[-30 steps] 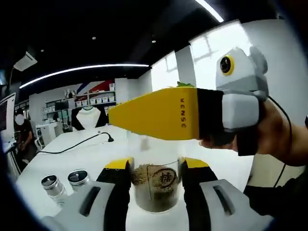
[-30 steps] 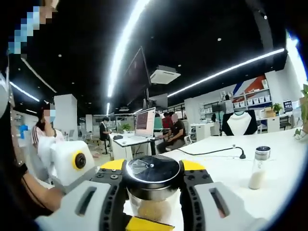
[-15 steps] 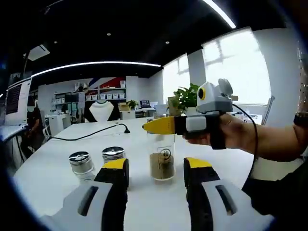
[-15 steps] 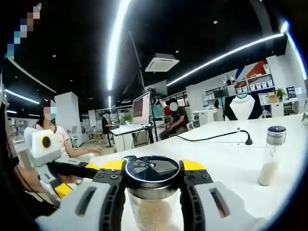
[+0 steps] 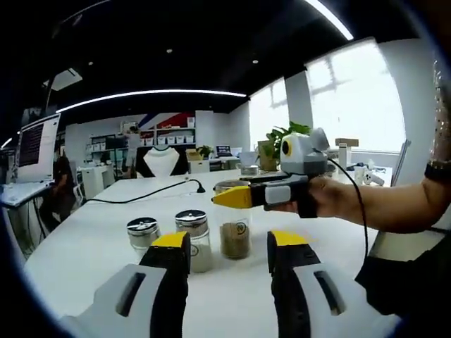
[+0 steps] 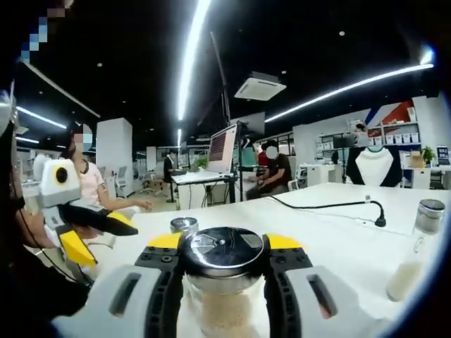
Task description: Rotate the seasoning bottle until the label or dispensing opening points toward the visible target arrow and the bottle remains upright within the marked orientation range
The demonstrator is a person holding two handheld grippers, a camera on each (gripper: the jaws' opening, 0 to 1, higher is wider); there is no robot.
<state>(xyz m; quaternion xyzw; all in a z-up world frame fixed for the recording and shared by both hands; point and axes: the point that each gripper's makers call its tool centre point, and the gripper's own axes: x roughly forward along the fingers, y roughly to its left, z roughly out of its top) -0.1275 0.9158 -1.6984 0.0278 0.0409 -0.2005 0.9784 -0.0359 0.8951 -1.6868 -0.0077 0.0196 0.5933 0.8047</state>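
Observation:
The seasoning bottle [image 5: 235, 239] is clear glass with brown grains and a metal lid, upright on the white table [image 5: 91, 246]. My right gripper [image 5: 232, 196], held in a hand, reaches in from the right and is shut on its lid. In the right gripper view the lid [image 6: 224, 251] sits between the yellow-tipped jaws of my right gripper [image 6: 224, 242], the glass body [image 6: 224, 313] below. My left gripper [image 5: 229, 243] stands open a short way in front of the bottle, holding nothing. The left gripper [image 6: 88, 232] also shows at the left, jaws apart.
Two more metal-lidded shakers [image 5: 143, 236] [image 5: 194, 238] stand left of the bottle. A shaker with white powder [image 6: 417, 246] stands at the right. A black cable [image 5: 151, 193] runs across the far table. People sit at desks [image 6: 271, 172] behind.
My left gripper has drawn back from the bottle it flanked a second ago, so the bottle looks smaller and the two other shakers have come into view. The right gripper stays shut on the lid.

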